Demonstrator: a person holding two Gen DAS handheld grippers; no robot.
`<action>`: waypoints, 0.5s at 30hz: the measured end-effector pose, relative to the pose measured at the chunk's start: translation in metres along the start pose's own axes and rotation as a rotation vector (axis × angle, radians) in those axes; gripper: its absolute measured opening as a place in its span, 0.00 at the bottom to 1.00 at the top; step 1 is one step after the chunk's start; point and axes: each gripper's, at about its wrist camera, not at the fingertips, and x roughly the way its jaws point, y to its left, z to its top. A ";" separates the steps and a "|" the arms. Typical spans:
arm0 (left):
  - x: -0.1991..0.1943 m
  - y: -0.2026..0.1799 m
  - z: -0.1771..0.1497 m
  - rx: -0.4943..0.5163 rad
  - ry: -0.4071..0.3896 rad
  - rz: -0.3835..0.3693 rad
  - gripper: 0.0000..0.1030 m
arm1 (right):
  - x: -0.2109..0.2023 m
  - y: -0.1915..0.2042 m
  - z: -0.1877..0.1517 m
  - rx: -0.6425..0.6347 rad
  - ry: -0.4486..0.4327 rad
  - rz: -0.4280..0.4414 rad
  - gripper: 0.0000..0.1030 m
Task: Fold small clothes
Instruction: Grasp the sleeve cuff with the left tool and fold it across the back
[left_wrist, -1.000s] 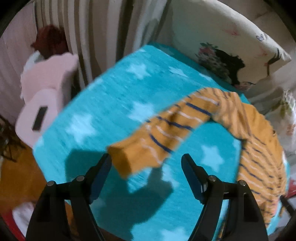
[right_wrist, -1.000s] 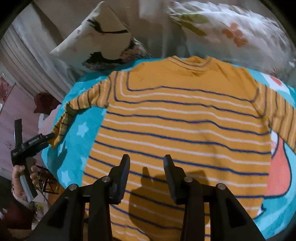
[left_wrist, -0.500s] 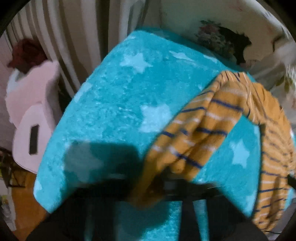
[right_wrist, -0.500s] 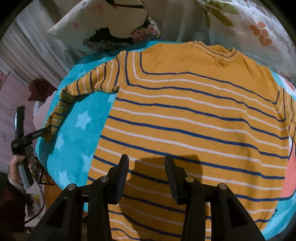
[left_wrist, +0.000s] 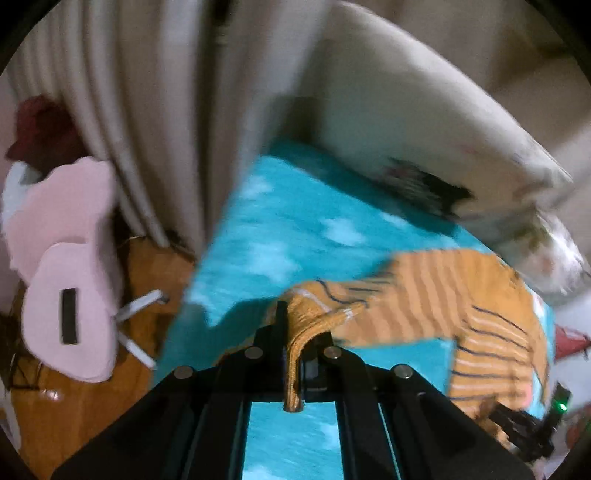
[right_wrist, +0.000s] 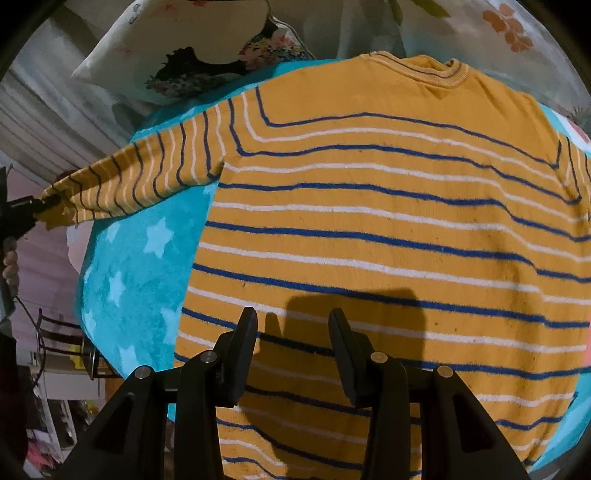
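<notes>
An orange sweater (right_wrist: 388, 229) with blue and white stripes lies flat on a teal star blanket (right_wrist: 136, 266), neck at the far side. My left gripper (left_wrist: 295, 325) is shut on the cuff of its left sleeve (left_wrist: 314, 325) and holds it lifted off the blanket; it also shows in the right wrist view (right_wrist: 33, 210), where the sleeve (right_wrist: 147, 177) is stretched out to the left. My right gripper (right_wrist: 291, 332) is open and empty, hovering over the lower middle of the sweater's body.
Floral pillows (right_wrist: 192, 55) lie at the far edge of the bed. A curtain (left_wrist: 155, 122) hangs at the left. A pink chair (left_wrist: 70, 273) stands on the wooden floor (left_wrist: 74, 406) beside the bed's left edge.
My left gripper closed on the sleeve cuff and lifted it off the blanket, pulling the sleeve out straight. My right gripper moved lower and closer over the sweater.
</notes>
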 end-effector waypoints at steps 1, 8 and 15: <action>0.001 -0.015 -0.004 0.017 0.009 -0.024 0.04 | -0.002 -0.002 -0.001 0.005 -0.004 0.001 0.42; 0.010 -0.132 -0.053 0.082 0.090 -0.201 0.04 | -0.020 -0.040 -0.005 0.075 -0.053 0.017 0.42; 0.026 -0.276 -0.118 0.135 0.180 -0.375 0.04 | -0.057 -0.108 -0.011 0.171 -0.127 0.044 0.42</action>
